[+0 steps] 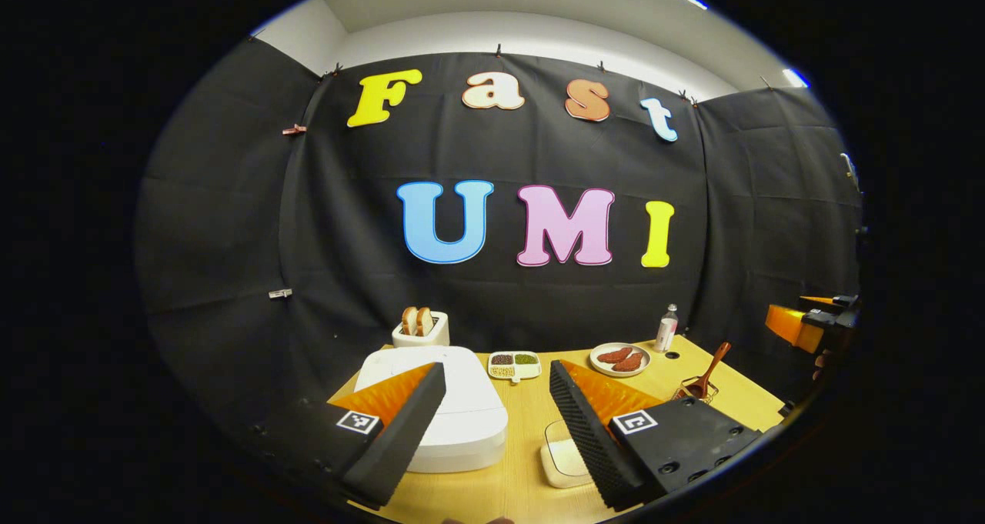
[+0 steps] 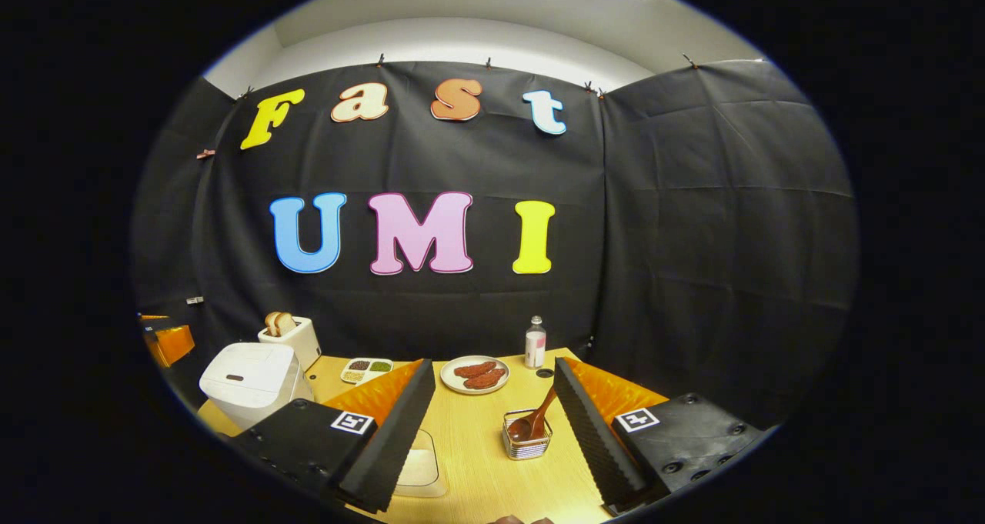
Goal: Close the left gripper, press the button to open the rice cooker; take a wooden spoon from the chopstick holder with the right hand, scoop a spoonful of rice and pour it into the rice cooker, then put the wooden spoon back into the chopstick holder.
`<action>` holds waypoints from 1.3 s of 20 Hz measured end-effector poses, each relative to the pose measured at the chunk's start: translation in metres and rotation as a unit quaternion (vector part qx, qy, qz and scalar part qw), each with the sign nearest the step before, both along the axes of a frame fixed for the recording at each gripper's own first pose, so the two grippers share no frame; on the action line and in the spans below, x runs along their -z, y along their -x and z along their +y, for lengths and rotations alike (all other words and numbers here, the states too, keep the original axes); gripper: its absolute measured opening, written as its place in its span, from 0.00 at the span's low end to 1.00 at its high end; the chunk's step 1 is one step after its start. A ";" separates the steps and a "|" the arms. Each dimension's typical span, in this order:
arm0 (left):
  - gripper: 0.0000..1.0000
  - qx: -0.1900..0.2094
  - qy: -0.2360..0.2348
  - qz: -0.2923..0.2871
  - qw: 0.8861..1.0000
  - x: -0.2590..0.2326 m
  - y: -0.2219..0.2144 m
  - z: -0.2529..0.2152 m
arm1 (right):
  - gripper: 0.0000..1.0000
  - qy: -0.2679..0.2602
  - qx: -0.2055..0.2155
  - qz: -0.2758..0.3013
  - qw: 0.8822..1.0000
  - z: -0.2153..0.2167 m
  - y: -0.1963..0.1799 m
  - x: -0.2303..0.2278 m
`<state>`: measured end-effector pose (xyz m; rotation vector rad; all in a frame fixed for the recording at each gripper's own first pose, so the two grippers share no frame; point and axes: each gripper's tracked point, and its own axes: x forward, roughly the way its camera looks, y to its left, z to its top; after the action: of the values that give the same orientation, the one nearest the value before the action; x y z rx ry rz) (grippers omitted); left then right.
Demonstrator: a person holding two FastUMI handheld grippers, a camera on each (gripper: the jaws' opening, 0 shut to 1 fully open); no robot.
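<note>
The wooden spoon (image 2: 536,418) looks light and rigid, a smooth one-piece utensil that should neither bend nor bruise, though a polished handle could slip between flat pads; my judgement is that the best hold is on the bare upper handle, clear of the rim of the chopstick holder (image 2: 526,441), with the pull going along the handle's lean. It is reddish brown, its bowl down inside the holder and its handle tilted toward one o'clock. The holder is a small wire basket, probably light enough to tip or drag if the spoon catches. In the right gripper view it stands on the wooden table (image 2: 477,462) just inside the right-hand finger, at about five o'clock from the plate (image 2: 476,375). The right gripper (image 2: 488,432) hangs above the table with its fingers spread wide, holding nothing. The rice cooker (image 1: 454,401) is a white, rounded, glossy box with its lid down; it looks heavy enough to stay put under a press, and the button cannot be made out. In the left gripper view it lies at about ten o'clock from the left gripper (image 1: 492,424), partly behind the left-hand finger. That gripper's fingers also stand well apart and empty, so closing them is not yet done. A shallow clear container (image 1: 564,456) of what may be rice sits between them.
</note>
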<state>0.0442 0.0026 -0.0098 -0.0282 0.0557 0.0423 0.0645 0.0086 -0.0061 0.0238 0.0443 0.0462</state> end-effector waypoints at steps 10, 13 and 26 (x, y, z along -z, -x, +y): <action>0.94 -0.043 0.022 0.005 0.999 -0.006 -0.023 0.040 | 0.98 0.003 -0.032 0.008 0.999 0.011 -0.021 0.010; 0.87 -0.052 0.029 0.004 0.998 -0.012 -0.039 0.058 | 0.98 0.001 -0.032 0.014 0.999 0.008 -0.025 0.015; 0.27 -0.036 0.056 0.068 0.995 0.027 -0.102 0.107 | 0.98 0.013 -0.005 0.034 0.999 -0.025 -0.023 0.033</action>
<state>0.1464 0.1096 -0.0364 -0.1397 0.1924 0.1134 0.0878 -0.0167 -0.0387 -0.0002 0.1131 0.0556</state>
